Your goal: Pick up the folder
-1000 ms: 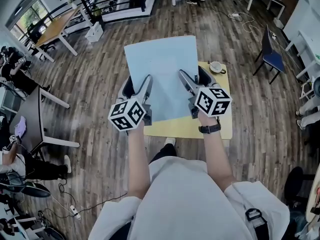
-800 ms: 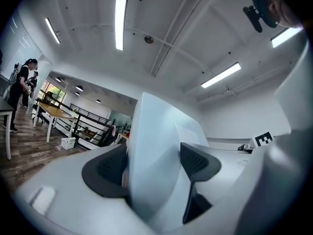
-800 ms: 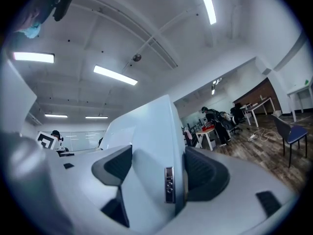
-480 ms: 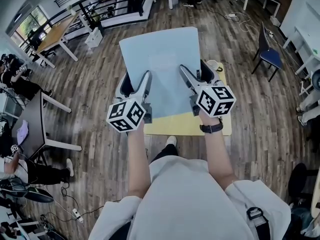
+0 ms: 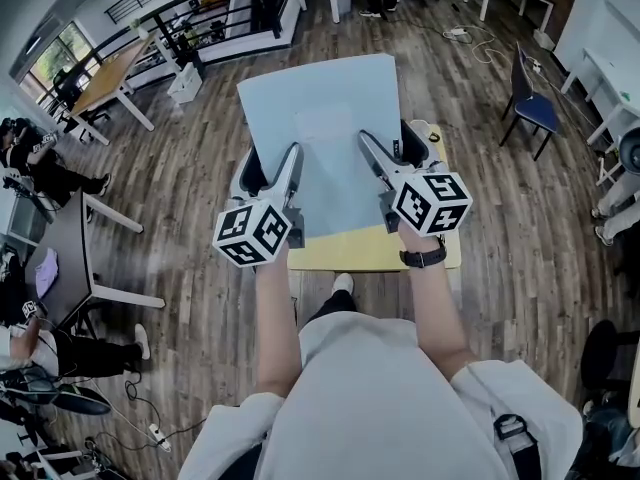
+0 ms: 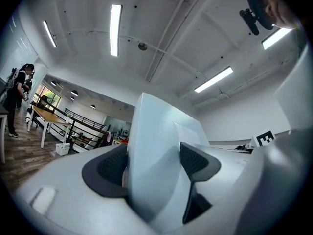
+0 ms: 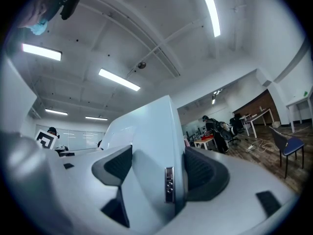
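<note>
The left tongs (image 5: 272, 173) are clenched on the left edge of the folder (image 5: 320, 138). In the left gripper view the two dark pads press the pale blue sheet (image 6: 156, 131) from either side, with the left tongs (image 6: 154, 163) closed flat against it. The right tongs (image 5: 392, 158) grasp the opposite, right edge in the same way. In the right gripper view the right tongs (image 7: 161, 170) have the folder (image 7: 146, 126) sandwiched between their pads, and a small metal fitting (image 7: 168, 184) sits on the folder's edge just at the grip.

The folder spans the gap between the two tongs, which hold it near its lower corners on the person's side. The rest of it extends away from the person. Both gripper views look up along it to a ceiling with strip lights, so it rises out of the tongs rather than lying flat.

From the head view the folder covers most of the yellow desk (image 5: 350, 253), leaving a strip bare along the near edge. Its far end reaches past the desk over the wooden floor (image 5: 200, 168). A blue chair (image 5: 535, 108) stands well apart to the right.
</note>
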`<state>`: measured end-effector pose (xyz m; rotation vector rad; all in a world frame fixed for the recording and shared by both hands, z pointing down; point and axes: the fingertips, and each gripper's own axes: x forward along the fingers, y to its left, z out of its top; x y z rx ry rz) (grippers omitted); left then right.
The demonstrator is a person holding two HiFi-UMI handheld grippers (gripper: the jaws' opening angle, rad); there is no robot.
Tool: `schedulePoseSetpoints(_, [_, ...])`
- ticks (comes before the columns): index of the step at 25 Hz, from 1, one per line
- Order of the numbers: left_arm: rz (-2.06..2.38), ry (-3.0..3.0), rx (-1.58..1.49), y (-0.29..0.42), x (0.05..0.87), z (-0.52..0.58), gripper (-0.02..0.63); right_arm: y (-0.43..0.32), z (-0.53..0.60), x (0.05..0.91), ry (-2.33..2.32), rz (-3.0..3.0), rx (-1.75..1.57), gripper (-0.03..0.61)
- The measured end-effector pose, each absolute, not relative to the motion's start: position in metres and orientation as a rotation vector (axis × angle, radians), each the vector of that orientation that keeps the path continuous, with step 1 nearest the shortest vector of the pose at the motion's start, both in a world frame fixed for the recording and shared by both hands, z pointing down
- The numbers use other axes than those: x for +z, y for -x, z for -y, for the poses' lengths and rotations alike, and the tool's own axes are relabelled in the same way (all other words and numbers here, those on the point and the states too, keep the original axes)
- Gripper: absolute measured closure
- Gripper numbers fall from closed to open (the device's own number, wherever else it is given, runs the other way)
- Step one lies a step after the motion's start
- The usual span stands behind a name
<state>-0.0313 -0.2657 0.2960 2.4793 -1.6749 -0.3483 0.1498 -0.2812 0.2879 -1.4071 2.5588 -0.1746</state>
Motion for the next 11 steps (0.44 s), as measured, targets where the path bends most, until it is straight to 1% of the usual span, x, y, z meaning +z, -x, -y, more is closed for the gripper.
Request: schedulePoseSetpoints(11, [1.646,-2.47,-0.335,0.026,0.307,0.275,0.267,-0.155,0.289,0.3,1.432,-2.567,-0.197,0.267])
